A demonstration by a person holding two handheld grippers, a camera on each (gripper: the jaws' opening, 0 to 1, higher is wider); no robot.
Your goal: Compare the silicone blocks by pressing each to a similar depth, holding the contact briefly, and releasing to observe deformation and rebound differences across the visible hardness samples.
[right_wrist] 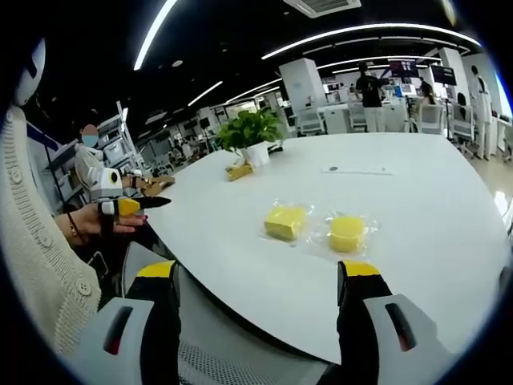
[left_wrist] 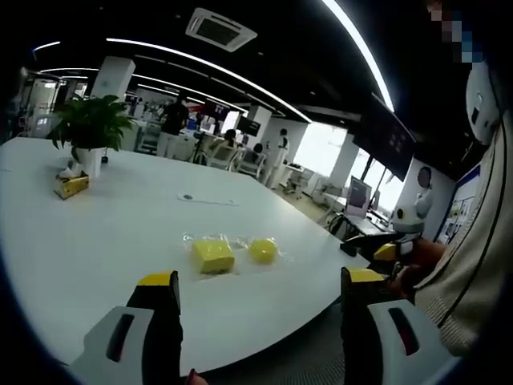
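The white worktop point(right_wrist: 417, 233) stretches wide ahead of me, with a potted plant point(right_wrist: 250, 132) far back on it. Near its edge lie the square silicone block point(right_wrist: 285, 221) and the round silicone block point(right_wrist: 347, 232), side by side in clear wrappers. My left gripper point(left_wrist: 261, 285) and right gripper point(right_wrist: 260, 274) hang short of them, jaws spread, empty.

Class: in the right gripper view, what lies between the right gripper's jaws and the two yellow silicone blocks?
Only bare white table; right gripper open, short of square block and round block.
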